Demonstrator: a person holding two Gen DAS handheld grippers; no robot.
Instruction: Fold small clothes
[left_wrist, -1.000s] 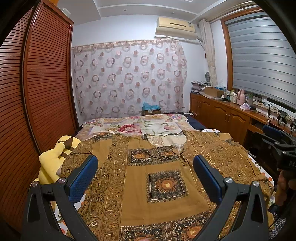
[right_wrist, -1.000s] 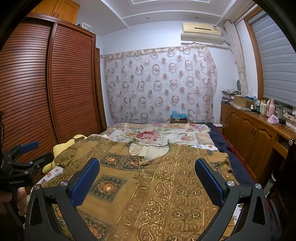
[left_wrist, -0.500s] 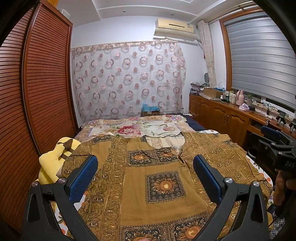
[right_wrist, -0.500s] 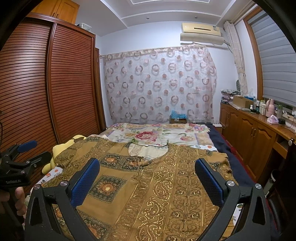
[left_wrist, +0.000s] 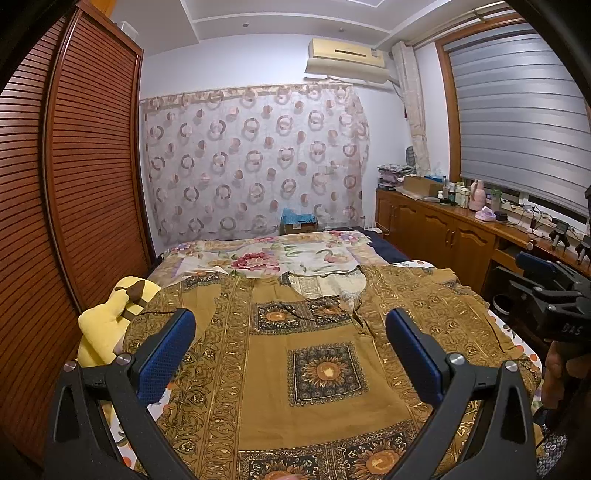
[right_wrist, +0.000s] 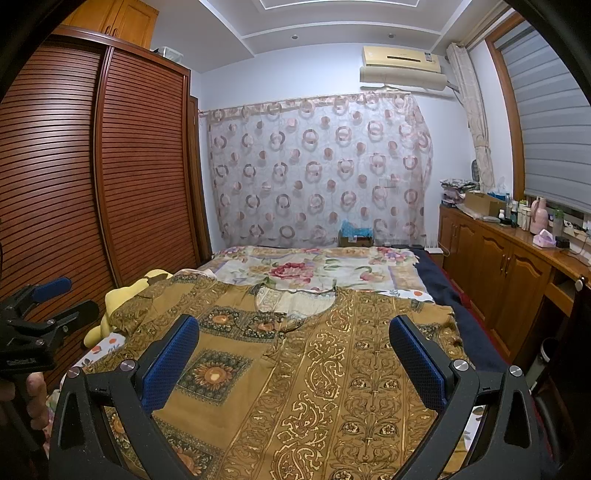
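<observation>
The shirt (left_wrist: 321, 369) lies spread flat on the bed (right_wrist: 314, 269), neckline away from me, unfolded. If I pinch only the top layer, I judge the thin cloth would drag and bunch, and its left sleeve touching the yellow plush toy (left_wrist: 107, 321) could snag. My left gripper (left_wrist: 291, 354) and right gripper (right_wrist: 295, 365) hover above its lower half, jaws wide and holding nothing, the cloth showing between and below them.
</observation>
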